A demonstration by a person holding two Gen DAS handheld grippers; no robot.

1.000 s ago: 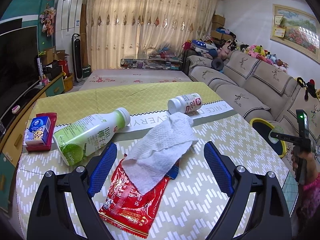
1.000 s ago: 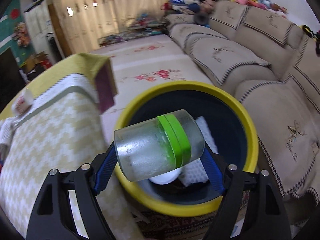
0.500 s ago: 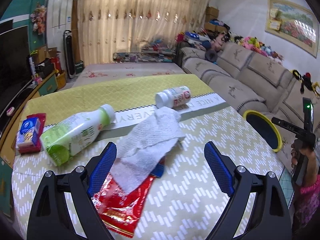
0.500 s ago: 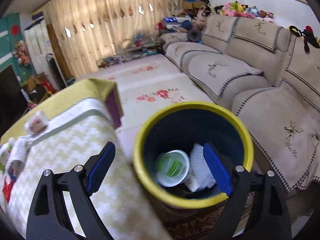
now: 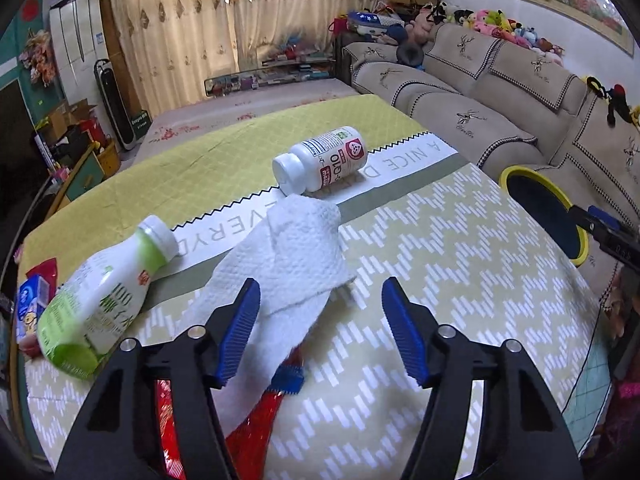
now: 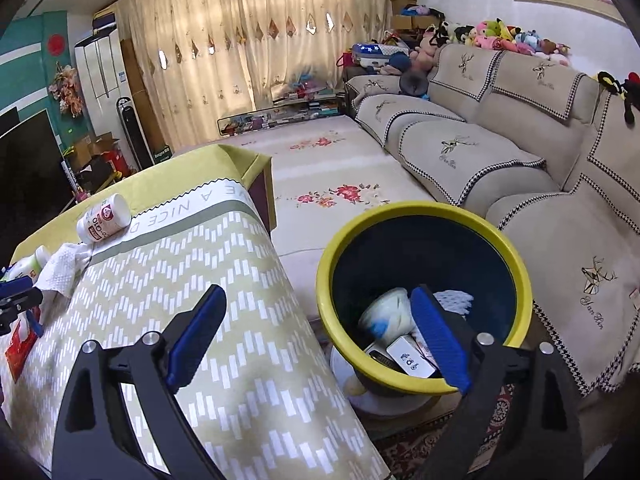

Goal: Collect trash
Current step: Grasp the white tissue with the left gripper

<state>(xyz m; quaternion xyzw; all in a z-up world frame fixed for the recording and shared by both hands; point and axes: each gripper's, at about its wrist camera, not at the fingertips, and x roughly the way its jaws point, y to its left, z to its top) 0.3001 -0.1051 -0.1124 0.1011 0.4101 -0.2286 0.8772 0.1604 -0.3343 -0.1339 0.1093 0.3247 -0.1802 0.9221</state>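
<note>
On the table, a crumpled white paper towel point(image 5: 288, 256) lies over a red snack wrapper point(image 5: 256, 436). A green-and-white drink bottle point(image 5: 100, 300) lies to its left and a white pill bottle point(image 5: 324, 160) lies beyond it. My left gripper point(image 5: 320, 332) is open and empty, low over the towel's near end. My right gripper point(image 6: 316, 336) is open and empty, above the gap between the table edge and the yellow-rimmed bin point(image 6: 340, 248). The bin holds several pieces of trash, among them a white container point(image 6: 388, 312).
A blue carton point(image 5: 28, 312) on a red pack sits at the table's left edge. The beige sofa point(image 6: 500, 152) runs behind the bin. The bin also shows in the left wrist view point(image 5: 520, 172), off the table's right edge. The floral floor mat point(image 6: 332, 168) lies beyond.
My right gripper opened and dropped the clear green-lidded jar into the bin, then pulled back and up. My left gripper moved forward over the paper towel.
</note>
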